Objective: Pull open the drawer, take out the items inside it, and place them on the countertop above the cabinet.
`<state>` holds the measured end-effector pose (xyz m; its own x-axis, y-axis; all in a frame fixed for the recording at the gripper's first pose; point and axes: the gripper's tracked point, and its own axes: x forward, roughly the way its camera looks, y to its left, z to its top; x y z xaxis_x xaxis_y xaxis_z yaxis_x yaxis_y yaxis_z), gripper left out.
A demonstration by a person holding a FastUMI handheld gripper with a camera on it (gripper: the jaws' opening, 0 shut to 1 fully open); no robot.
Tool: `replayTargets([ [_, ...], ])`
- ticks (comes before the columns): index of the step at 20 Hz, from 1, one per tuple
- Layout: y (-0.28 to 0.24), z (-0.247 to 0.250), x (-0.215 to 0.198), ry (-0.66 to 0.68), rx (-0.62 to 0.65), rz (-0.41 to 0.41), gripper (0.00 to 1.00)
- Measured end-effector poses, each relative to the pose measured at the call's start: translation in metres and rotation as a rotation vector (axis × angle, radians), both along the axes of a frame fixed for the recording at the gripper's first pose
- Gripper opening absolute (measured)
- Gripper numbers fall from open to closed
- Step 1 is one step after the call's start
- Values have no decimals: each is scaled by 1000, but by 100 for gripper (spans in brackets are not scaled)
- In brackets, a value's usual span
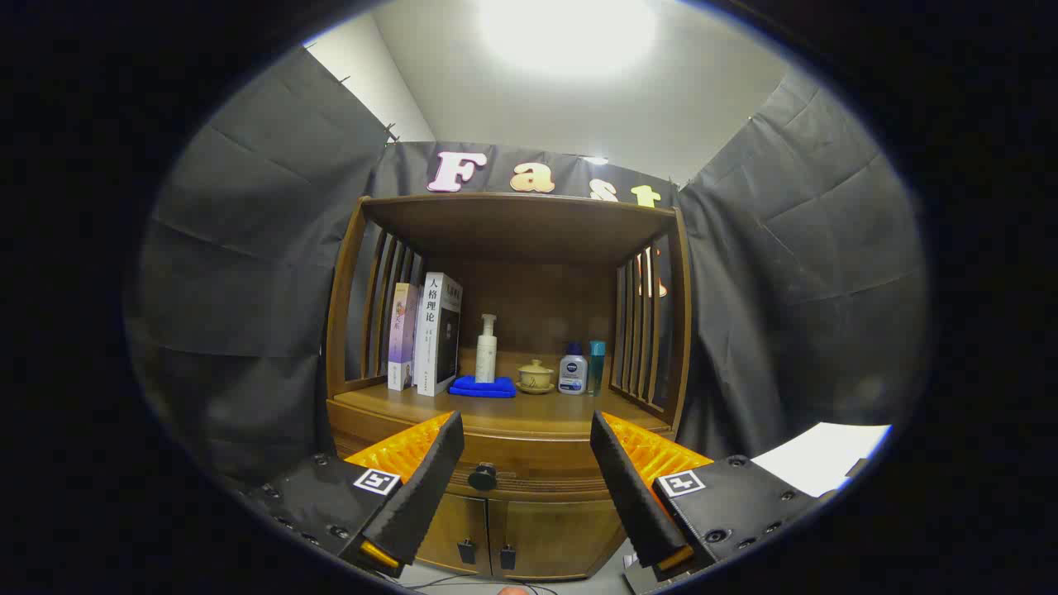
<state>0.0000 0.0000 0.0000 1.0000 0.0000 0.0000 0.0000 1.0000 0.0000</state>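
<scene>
A brown wooden cabinet stands ahead of me. Its drawer (529,463) is shut, and a dark round knob (483,477) sits on the drawer front, low between my fingers and nearer the left one. The countertop (496,409) lies just above the drawer, under an open shelf frame. My gripper (526,430) is open, with nothing between its fingers, and hangs a short way in front of the drawer. What the drawer holds is hidden.
On the countertop stand two books (426,335), a white pump bottle (487,351) on a blue cloth (483,387), a small lidded cup (536,376), a blue-capped bottle (573,369) and a teal bottle (596,366). Two small doors (521,537) sit below the drawer.
</scene>
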Motion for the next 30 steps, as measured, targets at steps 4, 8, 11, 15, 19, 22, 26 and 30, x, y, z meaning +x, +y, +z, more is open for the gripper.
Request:
replayTargets([
  [4,-3,0,0,2,8,-9,97],
  [8,-6,3,-2,-6,26,-15,97],
  [11,-8,3,-2,-10,31,-20,97],
  [15,-8,5,-3,-14,36,-22,97],
  [19,-8,2,1,-7,32,-30,97],
  [22,-8,0,8,-2,39,-38,97],
  [26,-6,-4,23,5,50,-44,97],
  [30,-2,-17,49,25,66,-42,97],
])
